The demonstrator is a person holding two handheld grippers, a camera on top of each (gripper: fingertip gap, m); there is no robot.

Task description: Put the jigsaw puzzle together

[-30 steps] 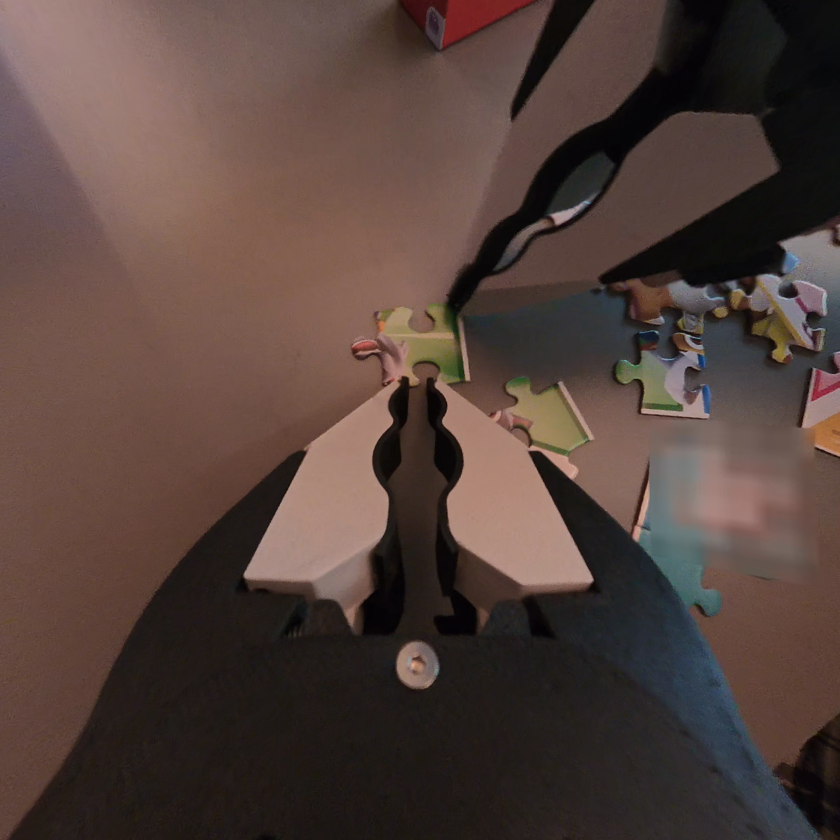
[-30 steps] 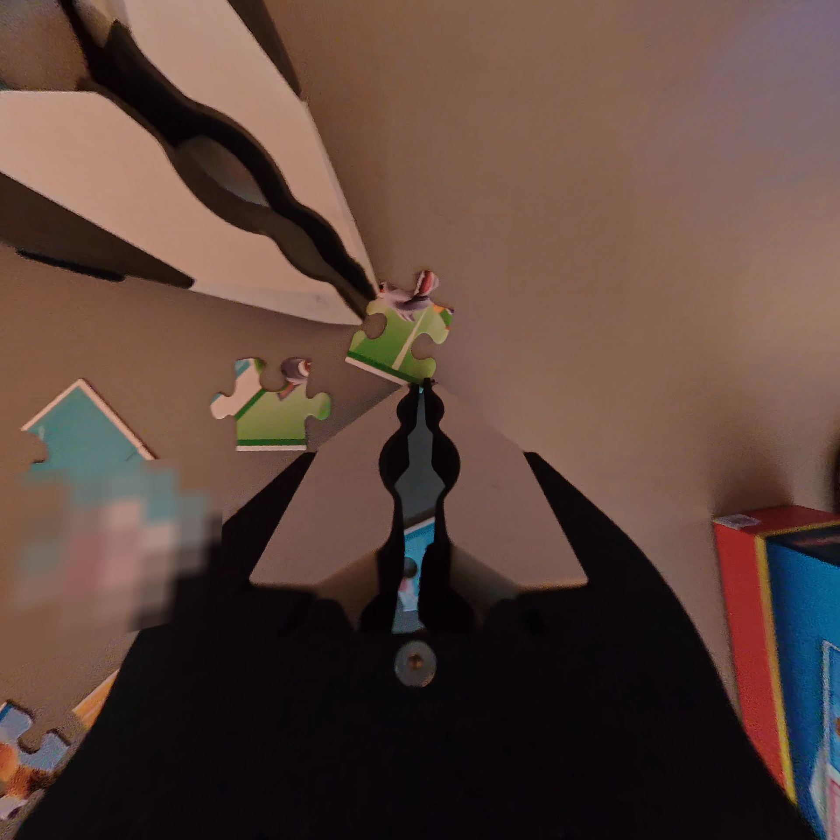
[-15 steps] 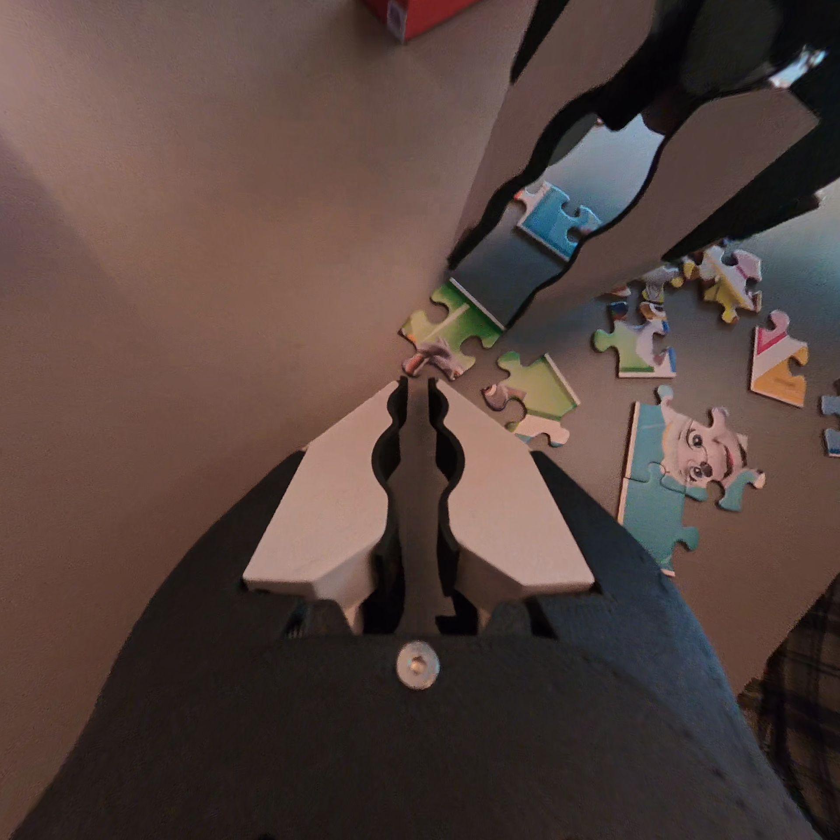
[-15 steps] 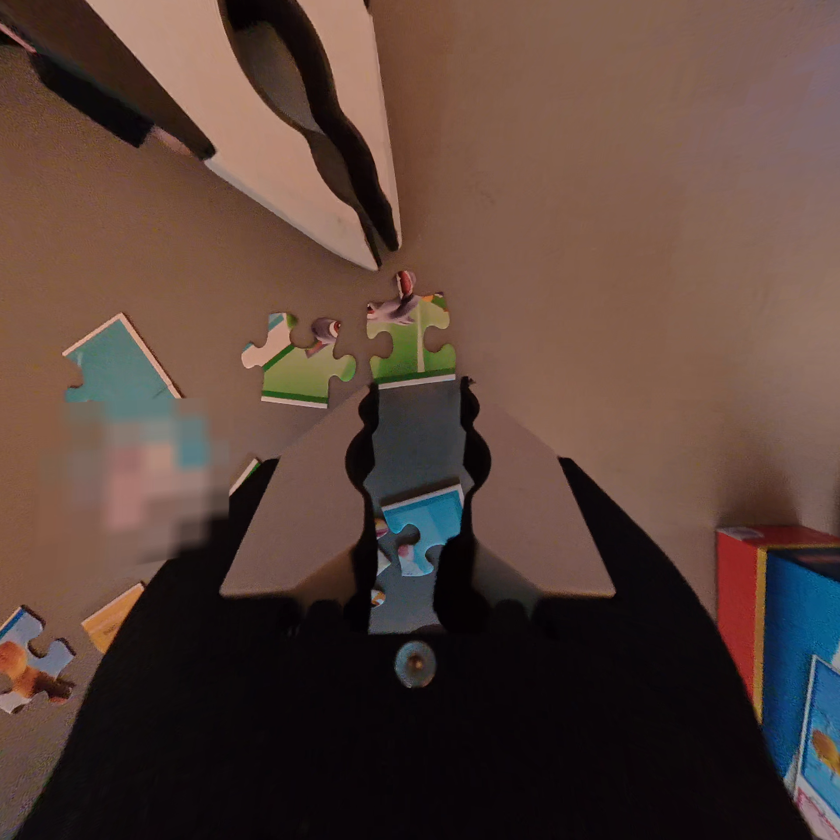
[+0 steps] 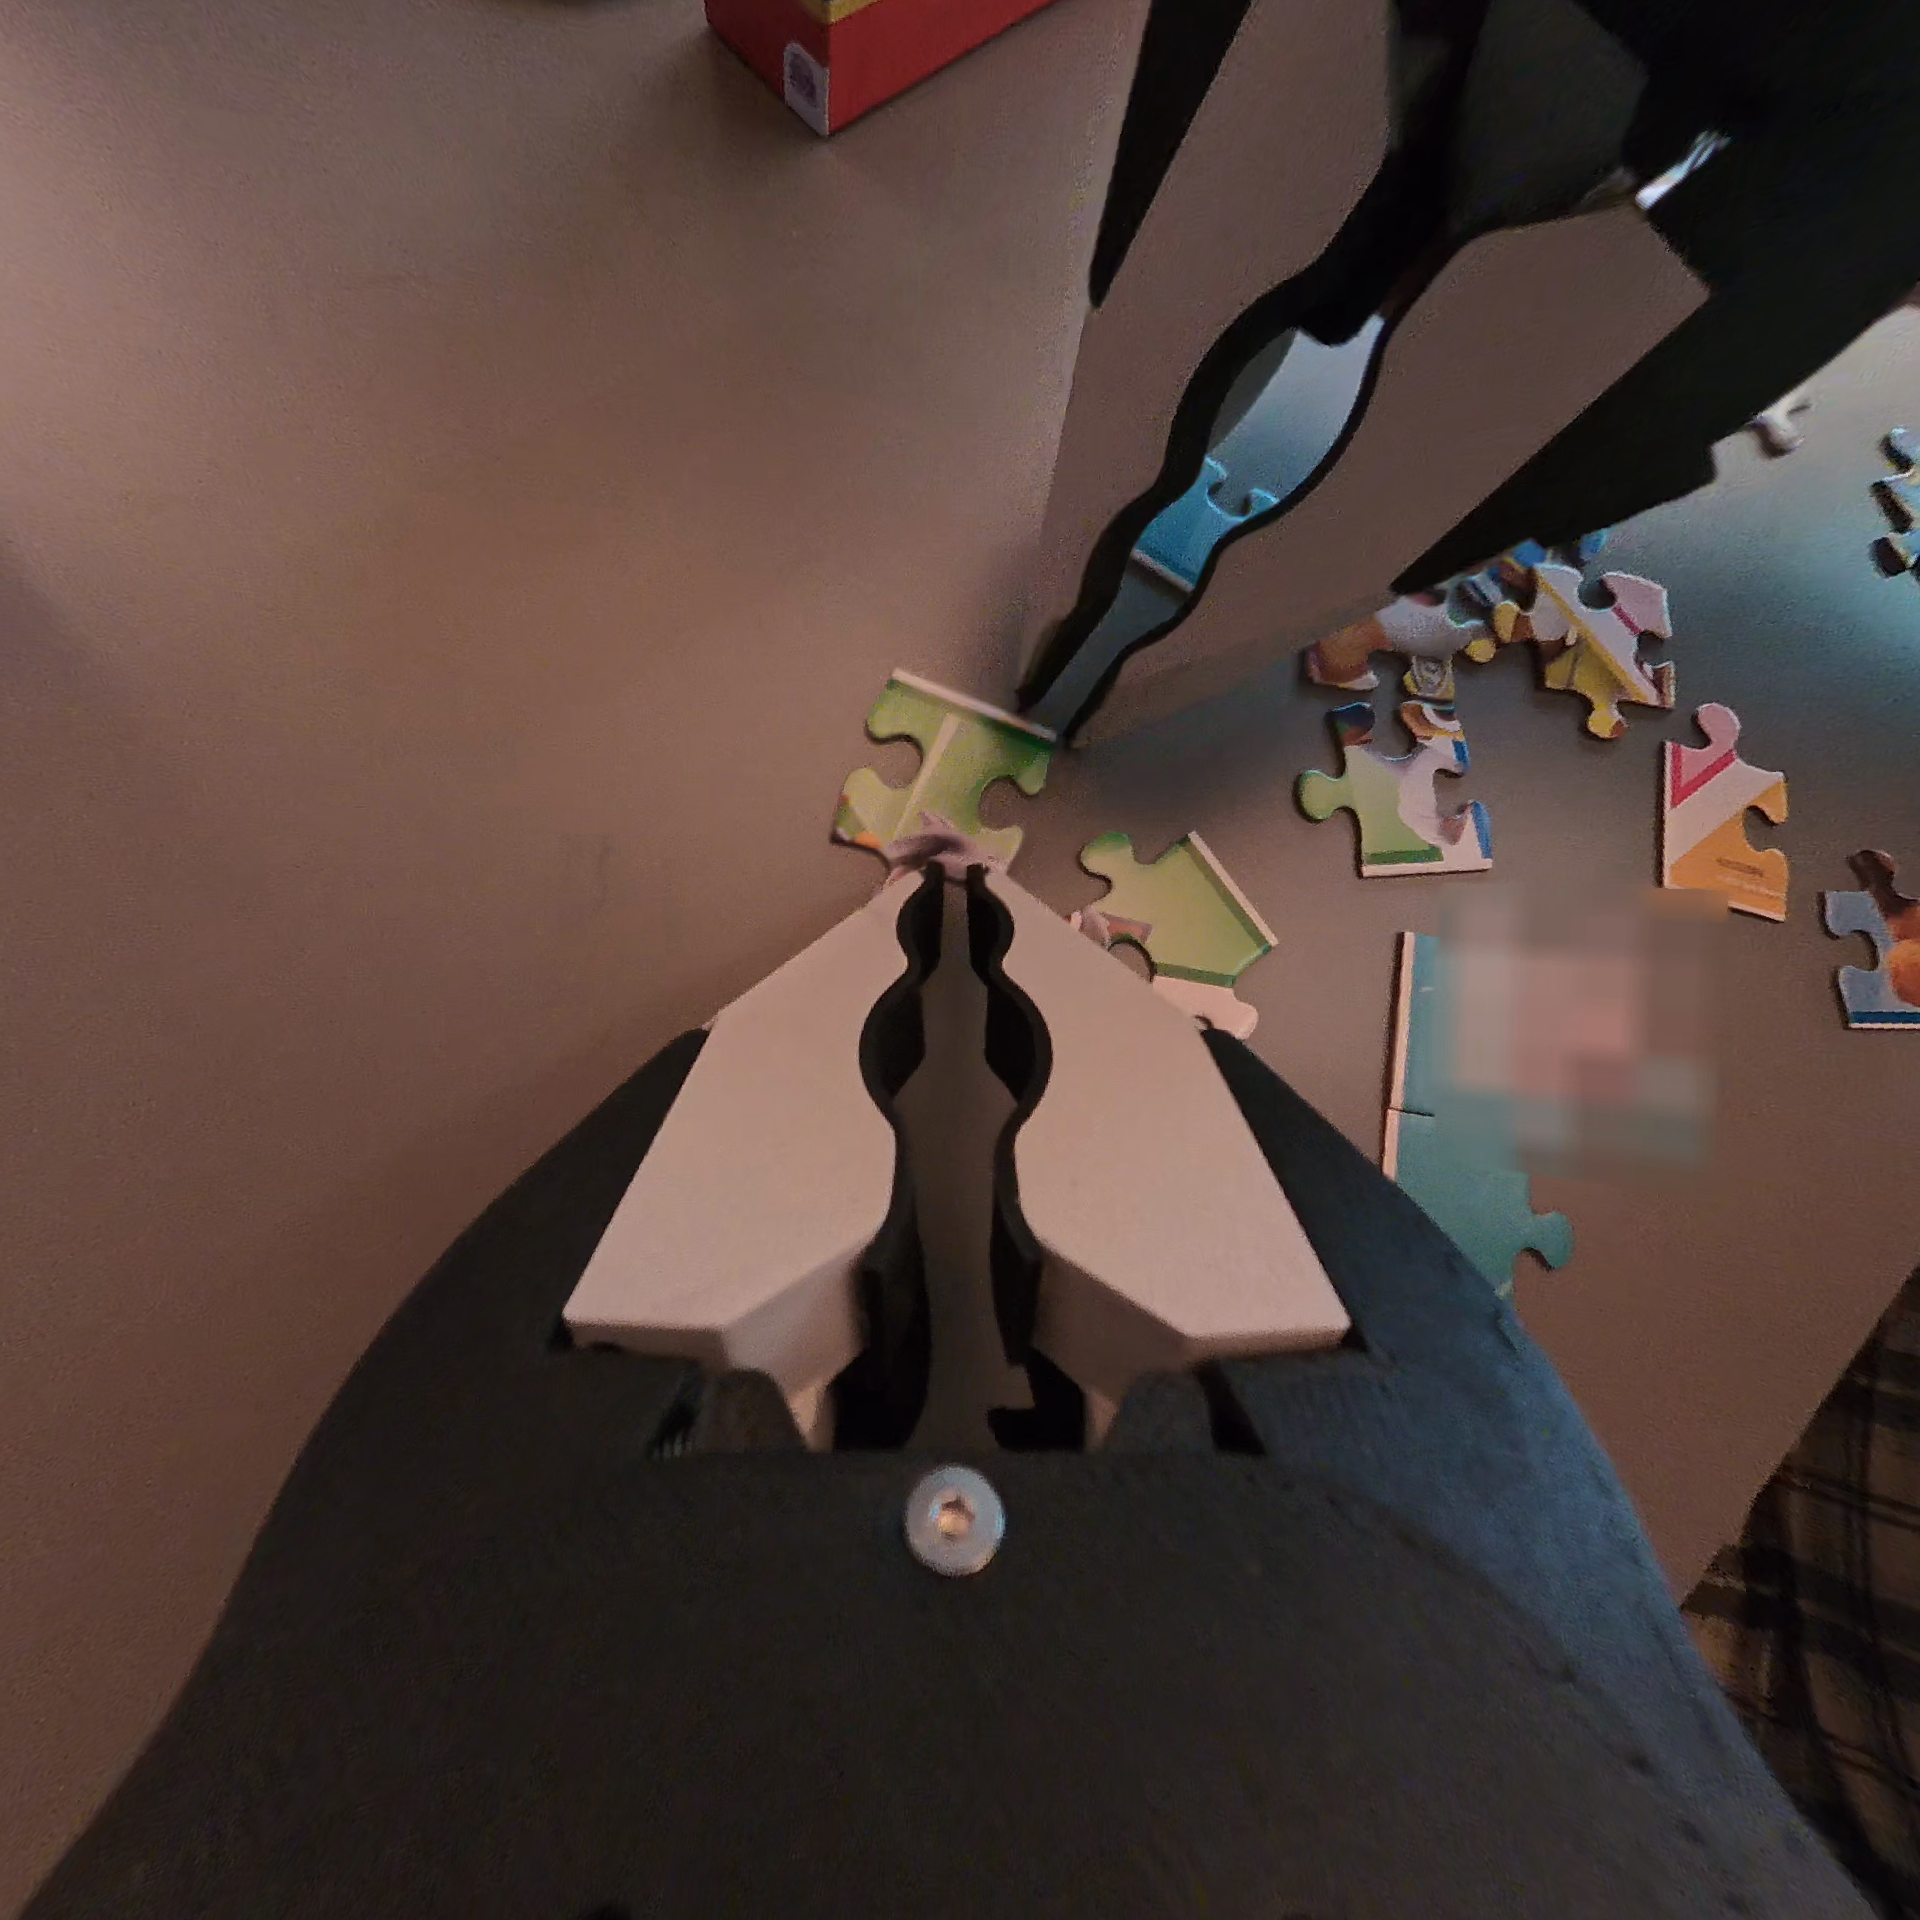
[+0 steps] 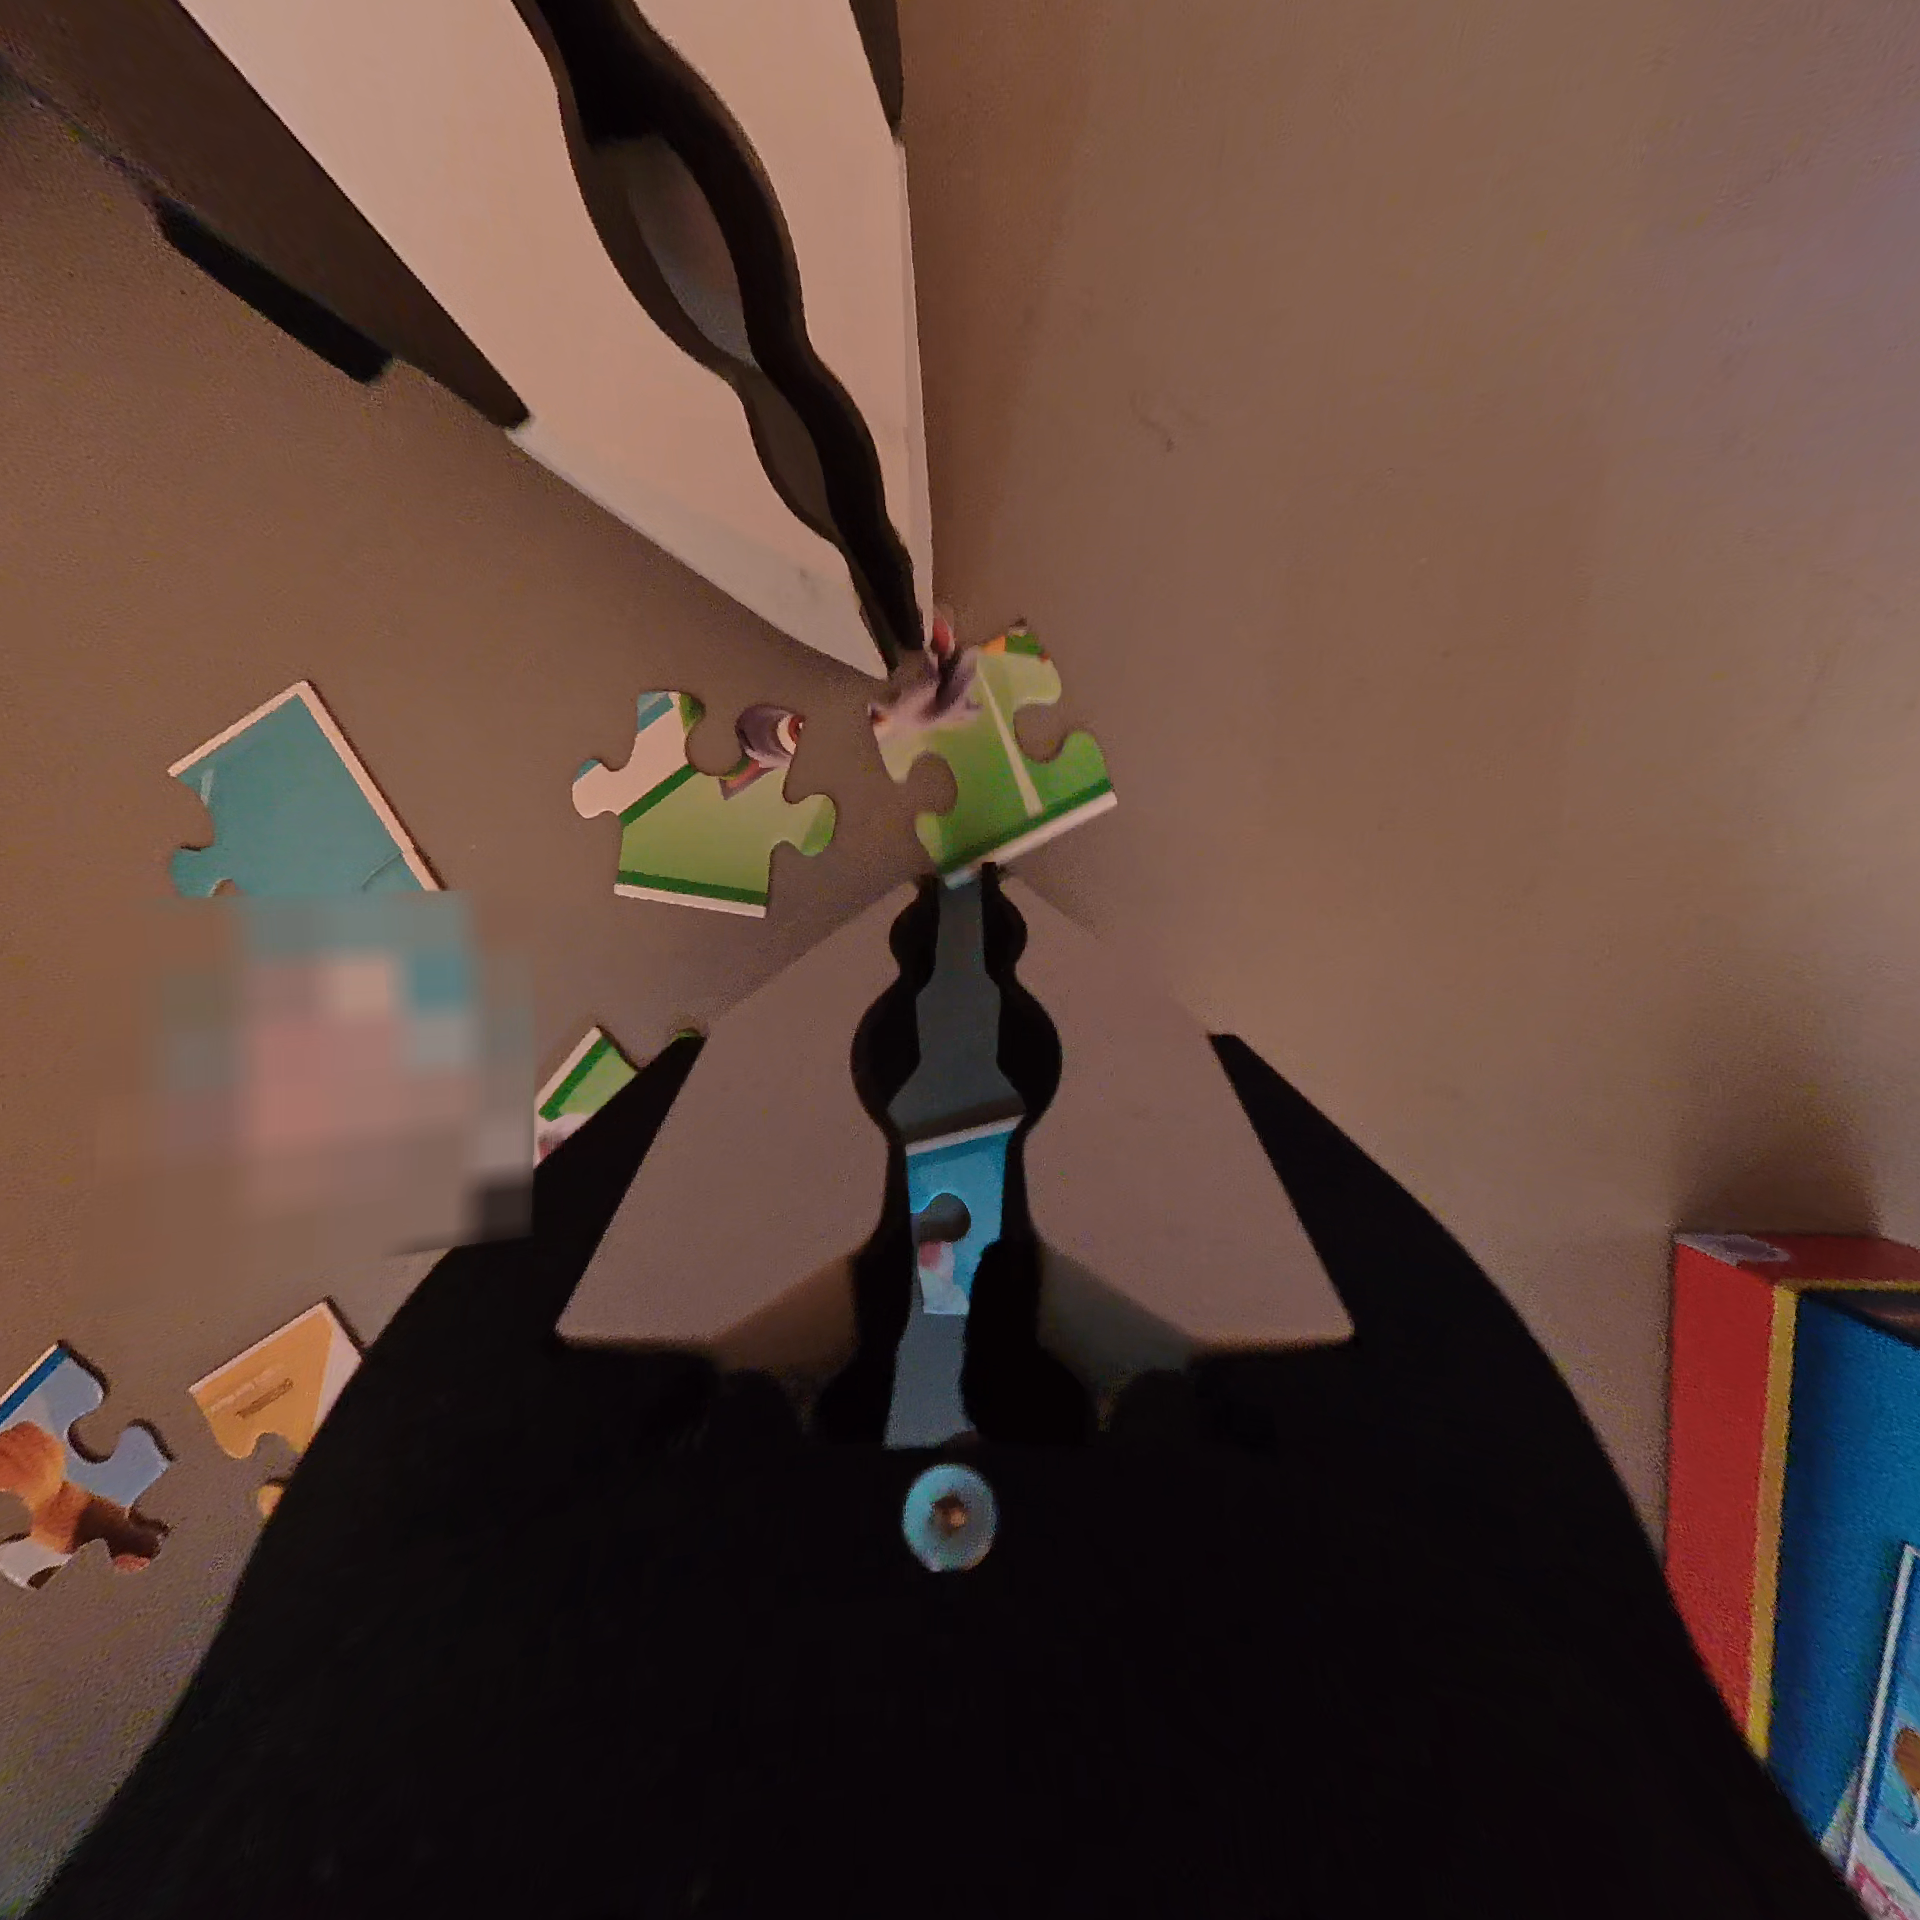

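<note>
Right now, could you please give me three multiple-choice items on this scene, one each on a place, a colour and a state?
1. The right tongs meet the green piece at: A) its straight bordered edge; B) its purple-marked corner; C) its middle.
2. The box has a side wall that is: A) red; B) green; C) black.
3. The green piece and its green neighbour are: A) interlocked; B) apart; C) stacked.

Answers: 1 A, the tips point onto the bordered edge; 2 A, red shows beside the blue face; 3 B, bare table shows between them.
</note>
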